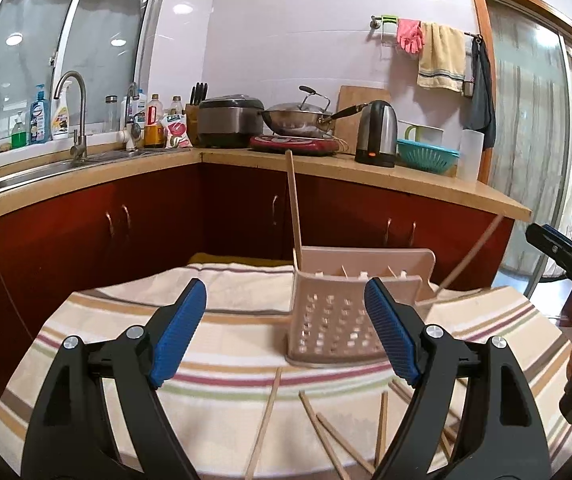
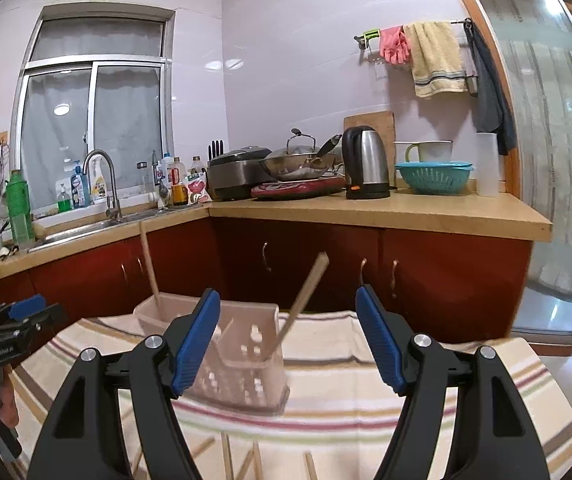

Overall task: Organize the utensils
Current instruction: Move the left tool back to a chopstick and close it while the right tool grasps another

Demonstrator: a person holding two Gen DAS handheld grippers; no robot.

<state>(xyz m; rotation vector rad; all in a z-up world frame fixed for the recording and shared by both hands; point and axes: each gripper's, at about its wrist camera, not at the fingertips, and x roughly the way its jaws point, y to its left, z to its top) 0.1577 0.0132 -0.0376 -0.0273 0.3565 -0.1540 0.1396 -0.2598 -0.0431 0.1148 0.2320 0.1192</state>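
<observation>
Chopsticks, loose, thin pale wooden sticks (image 1: 266, 424): several lie scattered on the striped cream cloth-covered table (image 1: 126, 320) along its near edge, crossing one another at odd angles. Two more already stand in the pink perforated plastic utensil holder (image 1: 333, 320): one leaning upright at its far-left corner (image 1: 294, 208), one slanting out of its right end (image 2: 303, 300).

Handling, as judged: light, stiff, smooth and narrow, so apt to roll or pivot between the pads. Best taken near mid-length, across the stick, one at a time where they overlap. The holder also looks light and tips easily if knocked; it stands near the middle of the table, slightly tilted in both views.

Left gripper (image 1: 286, 332): jaws spread wide, nothing between them, hovering over the near half of the table with the holder just beyond its right pad.

Right gripper (image 2: 287, 340): jaws likewise parted and unloaded, facing the holder from the right side.

Room: cloth around the holder is bare to left and far side. The near edge is close to the loose sticks, so a nudge could send one off. Red-brown cabinets and the cluttered kitchen worktop (image 1: 365, 172) stand well apart behind.
</observation>
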